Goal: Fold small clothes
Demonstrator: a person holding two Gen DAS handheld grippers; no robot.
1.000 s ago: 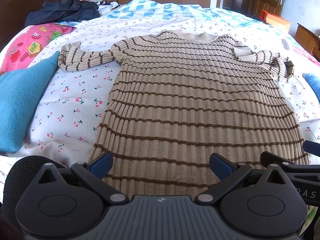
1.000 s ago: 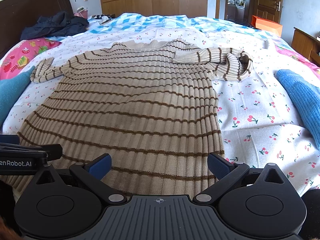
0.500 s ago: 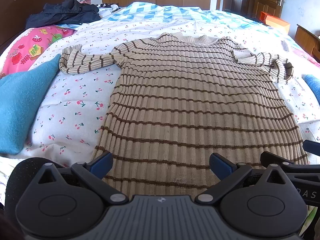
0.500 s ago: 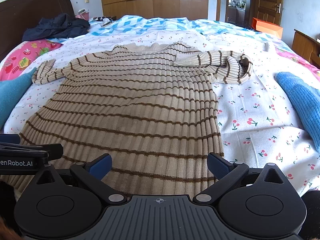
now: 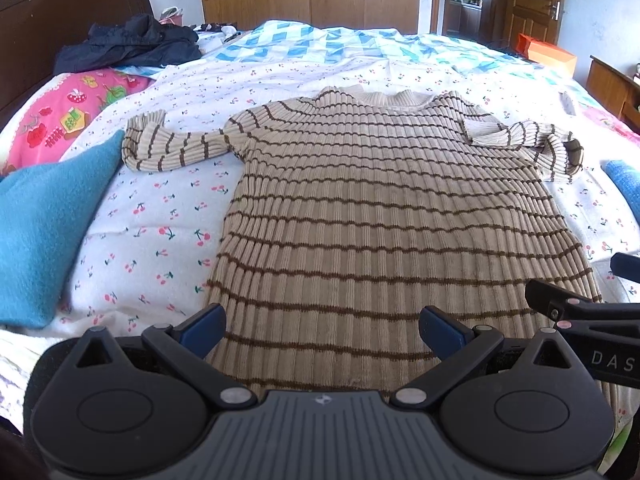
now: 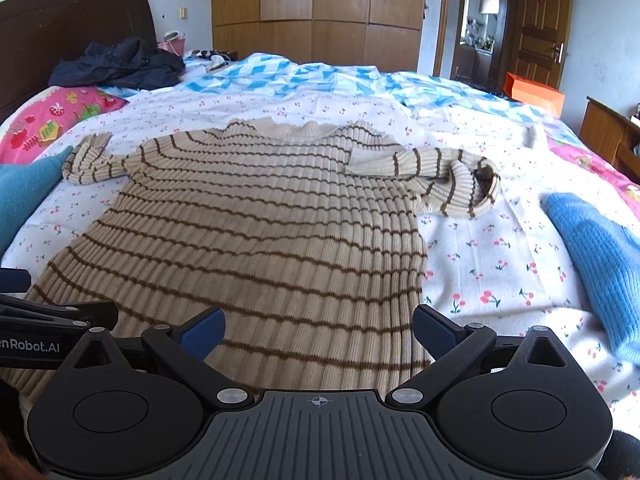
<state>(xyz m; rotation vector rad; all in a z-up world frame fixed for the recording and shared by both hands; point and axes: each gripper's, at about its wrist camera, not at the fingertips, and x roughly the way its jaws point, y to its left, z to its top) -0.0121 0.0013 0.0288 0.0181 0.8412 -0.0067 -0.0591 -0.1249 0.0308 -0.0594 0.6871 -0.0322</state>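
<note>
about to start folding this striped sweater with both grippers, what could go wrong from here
1. The striped sweater's right sleeve is already bunched and doubled back, so folding now may trap a lump.
2. The left gripper and right gripper are open side by side at the hem and could collide.
3. The blue knit lies close to that sleeve and might get dragged along.

Both wrist views look low from the bed's foot toward the headboard [image 5: 60, 4], close over the sweater [image 5: 384, 216] hem. Left view sits further left, right view further right; both share sweater, wardrobe [image 6: 316, 12], door.
</note>
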